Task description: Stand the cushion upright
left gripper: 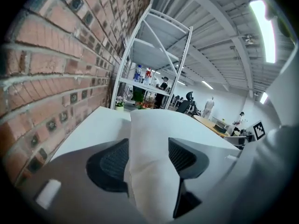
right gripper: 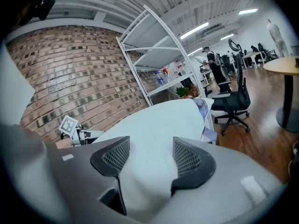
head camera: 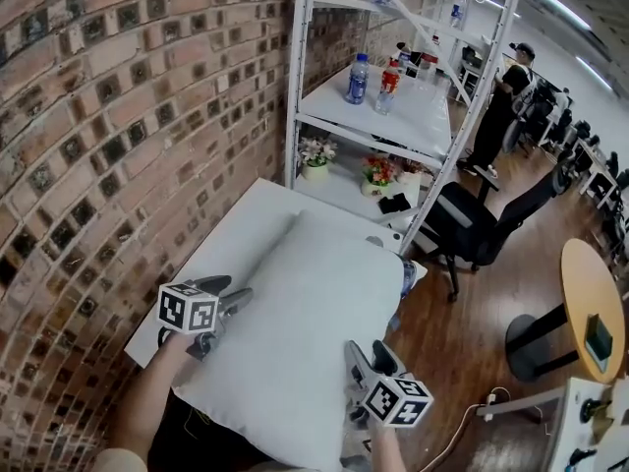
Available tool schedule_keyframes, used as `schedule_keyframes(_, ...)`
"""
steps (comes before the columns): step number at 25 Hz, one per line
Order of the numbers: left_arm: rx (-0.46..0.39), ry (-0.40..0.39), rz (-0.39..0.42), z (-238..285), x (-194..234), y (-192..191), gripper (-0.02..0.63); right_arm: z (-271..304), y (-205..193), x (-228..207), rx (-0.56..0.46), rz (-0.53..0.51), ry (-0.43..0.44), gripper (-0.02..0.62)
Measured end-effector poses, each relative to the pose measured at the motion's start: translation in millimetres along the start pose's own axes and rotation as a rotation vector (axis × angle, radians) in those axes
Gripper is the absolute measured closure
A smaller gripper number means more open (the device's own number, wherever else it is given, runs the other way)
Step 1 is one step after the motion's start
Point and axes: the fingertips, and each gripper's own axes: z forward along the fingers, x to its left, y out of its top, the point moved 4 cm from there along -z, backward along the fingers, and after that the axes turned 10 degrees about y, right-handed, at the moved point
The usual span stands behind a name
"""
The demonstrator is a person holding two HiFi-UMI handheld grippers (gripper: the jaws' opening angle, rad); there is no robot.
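Note:
A large white cushion (head camera: 305, 313) lies flat on the white table (head camera: 241, 229), its near edge toward me. My left gripper (head camera: 241, 301) is at the cushion's left edge. In the left gripper view a fold of the cushion (left gripper: 149, 139) runs between the jaws of that gripper (left gripper: 148, 160), which stand wide apart. My right gripper (head camera: 366, 360) is at the cushion's near right corner. In the right gripper view the cushion's corner (right gripper: 149, 139) bulges up between the spread jaws of that gripper (right gripper: 145, 160). Neither pair of pads visibly squeezes the fabric.
A brick wall (head camera: 98, 165) runs close along the table's left side. Behind the table stands a white shelf rack (head camera: 393, 116) with bottles and flower pots. A black office chair (head camera: 472, 224) and a round wooden table (head camera: 590, 293) are on the right, with a person (head camera: 501, 106) farther back.

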Motion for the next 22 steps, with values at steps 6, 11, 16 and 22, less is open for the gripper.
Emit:
schedule_keyframes(6, 0.186, -0.272, -0.065, 34, 1, -20, 0.266, 0, -10, -24, 0.008, 0.208, -0.026, 0.180)
schedule_keyframes(11, 0.243, -0.339, -0.055, 51, -4, -28, 0.238, 12, -20, -29, 0.046, 0.282, -0.013, 0.175)
schedule_keyframes(16, 0.250, -0.355, -0.056, 62, -21, -39, 0.279, 20, -29, -31, 0.079, 0.297, -0.004, 0.259)
schedule_keyframes(22, 0.260, -0.269, 0.000, 52, -27, -39, 0.468, 22, -28, -21, 0.115, 0.173, -0.015, 0.455)
